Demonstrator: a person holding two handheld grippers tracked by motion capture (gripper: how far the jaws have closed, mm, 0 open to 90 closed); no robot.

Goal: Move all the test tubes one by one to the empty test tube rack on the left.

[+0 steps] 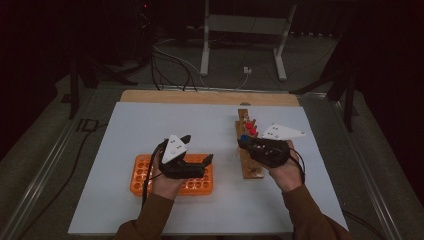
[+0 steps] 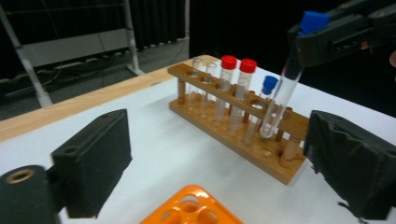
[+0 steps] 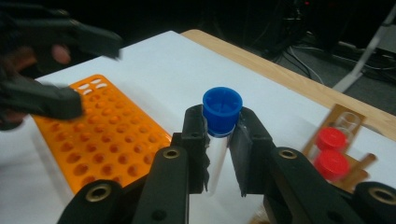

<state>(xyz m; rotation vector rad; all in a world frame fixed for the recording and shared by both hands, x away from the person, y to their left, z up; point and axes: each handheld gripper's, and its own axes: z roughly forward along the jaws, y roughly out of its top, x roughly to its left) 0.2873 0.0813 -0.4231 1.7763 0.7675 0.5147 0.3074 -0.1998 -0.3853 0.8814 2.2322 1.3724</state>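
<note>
A wooden rack [image 2: 280, 170] [image 1: 244, 167] stands right of centre on the white sheet. It holds two red-capped tubes [image 2: 227, 88], a blue-capped tube [image 2: 267, 91] and some uncapped ones. My right gripper [image 3: 222, 122] [image 1: 243, 143] [image 2: 327, 39] is shut on another blue-capped tube [image 3: 222, 108] [image 2: 286, 81] just under its cap. That tube hangs tilted, its lower end at the rack's top bar. The left gripper [image 2: 219, 172] [image 1: 199, 149] stands open with nothing between its jaws, above the orange rack [image 1: 142, 175] [image 3: 112, 135].
The white sheet [image 1: 150, 125] covers a wooden table whose far edge [image 1: 210, 96] shows. The orange rack's several holes look unfilled. Beyond the table are a metal stand [image 1: 242, 25] and cables on the floor [image 1: 170, 65]. Red caps [image 3: 330, 151] sit right of my right gripper.
</note>
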